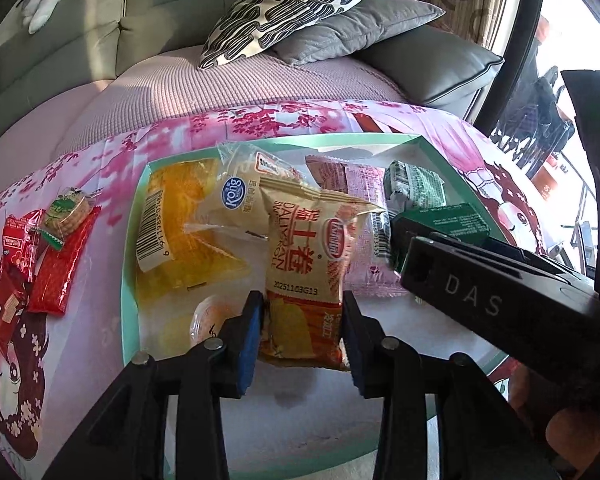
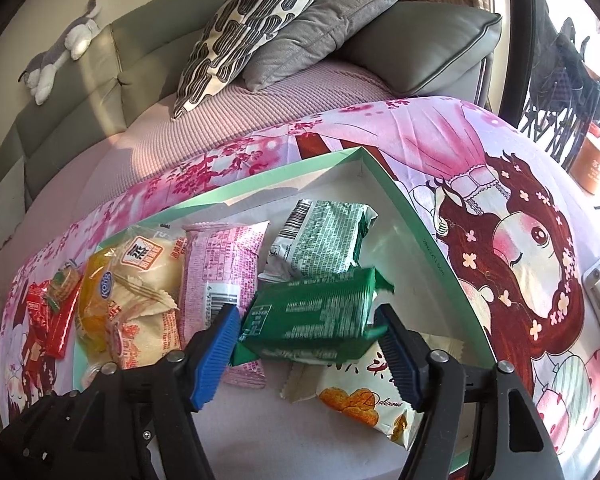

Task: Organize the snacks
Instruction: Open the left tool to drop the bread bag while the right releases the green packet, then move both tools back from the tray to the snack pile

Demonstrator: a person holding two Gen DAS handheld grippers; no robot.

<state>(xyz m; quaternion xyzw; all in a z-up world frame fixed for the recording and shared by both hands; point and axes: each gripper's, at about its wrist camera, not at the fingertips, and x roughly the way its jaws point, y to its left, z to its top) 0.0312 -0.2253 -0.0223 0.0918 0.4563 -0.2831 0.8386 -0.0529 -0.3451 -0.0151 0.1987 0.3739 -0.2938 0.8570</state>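
Note:
A mint-rimmed tray (image 1: 132,280) with a white floor lies on a pink cartoon-print cloth and holds several snack packets. My left gripper (image 1: 302,336) is open; an orange and beige roll packet (image 1: 308,272) rests on the tray floor between its blue pads, unsqueezed. My right gripper (image 2: 306,344) is open too, with a blurred dark green packet (image 2: 316,312) loose between its pads above the tray (image 2: 420,240). Beneath it lie a green-and-white packet (image 2: 324,236), a pink packet (image 2: 220,264) and a white "Delicious" packet (image 2: 364,396). The right gripper's black housing (image 1: 480,296) crosses the left wrist view.
Red packets (image 1: 60,264) and a round biscuit pack (image 1: 70,212) lie on the cloth left of the tray. A yellow packet (image 1: 180,220) fills the tray's left part. Behind stands a grey sofa with patterned and grey pillows (image 2: 260,20). A window is at far right.

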